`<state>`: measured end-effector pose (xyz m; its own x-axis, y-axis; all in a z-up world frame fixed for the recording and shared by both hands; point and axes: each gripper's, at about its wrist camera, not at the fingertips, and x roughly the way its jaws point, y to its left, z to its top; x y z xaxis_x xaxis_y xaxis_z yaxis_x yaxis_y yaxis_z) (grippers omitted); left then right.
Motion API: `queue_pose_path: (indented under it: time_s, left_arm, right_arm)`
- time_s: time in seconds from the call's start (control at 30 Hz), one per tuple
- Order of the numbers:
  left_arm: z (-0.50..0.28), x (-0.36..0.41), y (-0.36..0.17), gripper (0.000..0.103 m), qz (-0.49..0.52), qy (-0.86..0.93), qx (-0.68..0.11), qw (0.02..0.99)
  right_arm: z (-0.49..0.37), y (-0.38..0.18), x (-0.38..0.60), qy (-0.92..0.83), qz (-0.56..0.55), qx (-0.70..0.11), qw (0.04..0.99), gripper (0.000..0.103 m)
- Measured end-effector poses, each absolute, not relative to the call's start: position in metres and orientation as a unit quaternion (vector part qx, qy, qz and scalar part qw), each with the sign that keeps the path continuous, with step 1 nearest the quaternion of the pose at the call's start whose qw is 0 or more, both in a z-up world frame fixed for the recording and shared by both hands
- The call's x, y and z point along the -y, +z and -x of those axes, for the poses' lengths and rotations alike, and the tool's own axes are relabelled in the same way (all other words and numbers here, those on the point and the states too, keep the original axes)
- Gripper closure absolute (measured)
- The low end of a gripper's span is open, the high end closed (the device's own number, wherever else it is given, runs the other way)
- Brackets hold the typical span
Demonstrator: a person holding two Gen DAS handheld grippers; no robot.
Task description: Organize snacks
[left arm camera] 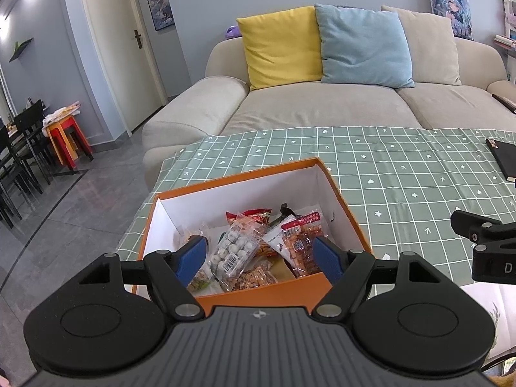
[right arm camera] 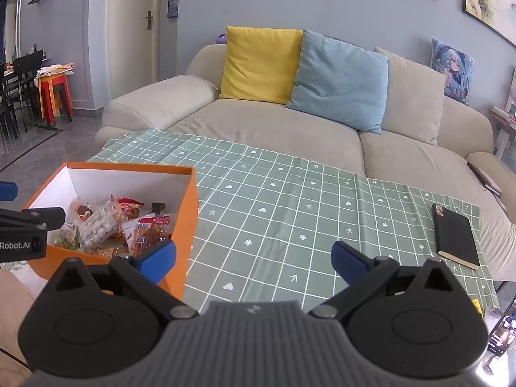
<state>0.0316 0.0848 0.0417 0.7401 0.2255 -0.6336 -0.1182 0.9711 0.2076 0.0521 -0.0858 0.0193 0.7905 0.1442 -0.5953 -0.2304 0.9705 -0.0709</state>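
An orange box (left arm camera: 267,293) (right arm camera: 185,222) with a white inside stands at the left end of the green checked tablecloth (left arm camera: 403,177) (right arm camera: 290,213). Several snack packets lie in it, among them a clear bag of white round sweets (left arm camera: 230,250) (right arm camera: 96,224) and a red-labelled bag (left arm camera: 300,242) (right arm camera: 151,230). My left gripper (left arm camera: 261,258) hangs open above the box's near side, nothing between its blue pads. My right gripper (right arm camera: 253,256) is open over bare cloth, to the right of the box, holding nothing.
A black notebook (right arm camera: 456,235) (left arm camera: 506,159) lies at the cloth's right side. Behind the table is a beige sofa (right arm camera: 258,129) with yellow, blue and beige cushions. Grey floor, dark chairs and coloured stools (left arm camera: 67,138) are to the left.
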Motion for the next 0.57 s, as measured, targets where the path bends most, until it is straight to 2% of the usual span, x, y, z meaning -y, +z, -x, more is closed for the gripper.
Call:
queue_pose_path:
  time_s: [0.57]
  left_arm:
    - [-0.0283, -0.0810, 0.0435, 0.015, -0.086, 0.085, -0.342, 0.932]
  right_arm:
    - [-0.0515, 0.0168, 0.0897, 0.095, 0.065, -0.310, 0.944, 0.004]
